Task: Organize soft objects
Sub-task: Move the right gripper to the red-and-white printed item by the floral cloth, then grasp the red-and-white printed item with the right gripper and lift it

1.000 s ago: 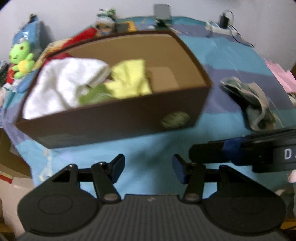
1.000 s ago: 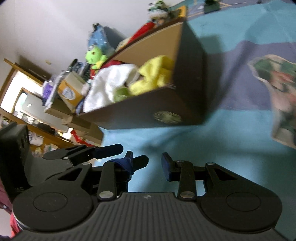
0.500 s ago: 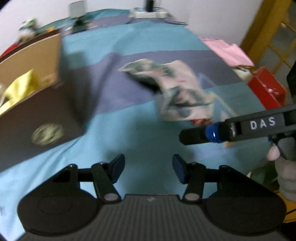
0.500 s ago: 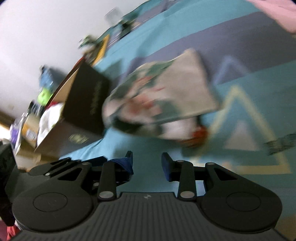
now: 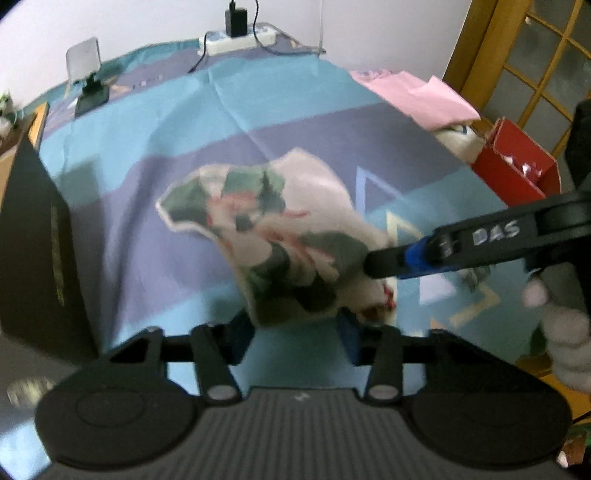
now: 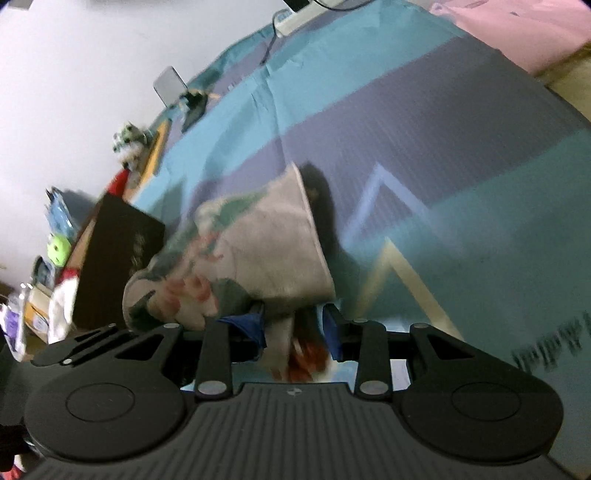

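Note:
A crumpled patterned cloth [image 5: 273, 236], pale with green and red print, lies on the blue and purple bedsheet [image 5: 229, 122]. My left gripper [image 5: 295, 332] is open with the cloth's near edge between its fingers. My right gripper [image 6: 293, 328] is open too, its fingers on either side of the cloth's [image 6: 258, 258] near end. The right gripper's finger also shows in the left wrist view [image 5: 406, 258], touching the cloth's right side. The dark brown box [image 5: 33, 243] stands at the left; in the right wrist view [image 6: 114, 258] white fabric [image 6: 62, 306] shows beside it.
A power strip with a charger [image 5: 236, 33] and a small mirror on a stand [image 5: 85, 62] sit at the bed's far edge. Pink fabric [image 5: 417, 96] and a red box [image 5: 517, 166] are at the right. Plush toys [image 6: 129, 144] lie beyond the brown box.
Both grippers swung right, away from the brown box, and moved in on the patterned cloth. The cloth now lies between the fingers of both.

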The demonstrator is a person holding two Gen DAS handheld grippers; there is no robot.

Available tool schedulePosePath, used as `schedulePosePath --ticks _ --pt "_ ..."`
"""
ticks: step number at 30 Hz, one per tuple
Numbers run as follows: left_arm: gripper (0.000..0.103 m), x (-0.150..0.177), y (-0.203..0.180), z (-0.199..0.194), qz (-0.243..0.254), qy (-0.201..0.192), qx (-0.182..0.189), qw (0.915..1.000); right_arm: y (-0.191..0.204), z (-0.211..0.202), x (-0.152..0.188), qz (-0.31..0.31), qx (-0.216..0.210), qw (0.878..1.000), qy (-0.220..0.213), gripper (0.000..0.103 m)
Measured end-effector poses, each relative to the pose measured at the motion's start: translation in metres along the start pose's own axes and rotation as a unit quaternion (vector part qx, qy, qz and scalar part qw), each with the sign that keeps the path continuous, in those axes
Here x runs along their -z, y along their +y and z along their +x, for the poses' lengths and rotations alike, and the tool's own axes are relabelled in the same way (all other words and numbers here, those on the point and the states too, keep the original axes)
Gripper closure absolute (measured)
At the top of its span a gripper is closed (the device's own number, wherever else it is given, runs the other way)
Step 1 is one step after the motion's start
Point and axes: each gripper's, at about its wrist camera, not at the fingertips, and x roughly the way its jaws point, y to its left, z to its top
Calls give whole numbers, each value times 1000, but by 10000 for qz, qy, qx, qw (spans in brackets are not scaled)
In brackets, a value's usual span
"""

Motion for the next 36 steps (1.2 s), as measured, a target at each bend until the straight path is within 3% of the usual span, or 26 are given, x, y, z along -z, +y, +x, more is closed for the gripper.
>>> schedulePosePath --ticks 7,13,19,26,31,36 --pt "62 -55 24 3 -104 -654 -286 9974 0 9 -42 283 -247 9983 -438 85" --pt "64 -79 46 30 -374 -616 -317 9969 -10 2 -34 269 -222 9990 -273 85" --pt "54 -66 61 43 -690 -420 -91 9967 -24 13 -8 422 -443 9974 379 85" --pt "47 -19 66 19 -1021 -213 396 9938 -13 18 7 243 -744 9948 651 86" --pt "46 18 52 8 -922 29 838 9922 -11 32 12 526 -1119 9880 921 86" --pt "46 20 30 18 -641 -59 755 9951 -8 38 15 714 -1215 9865 832 89"
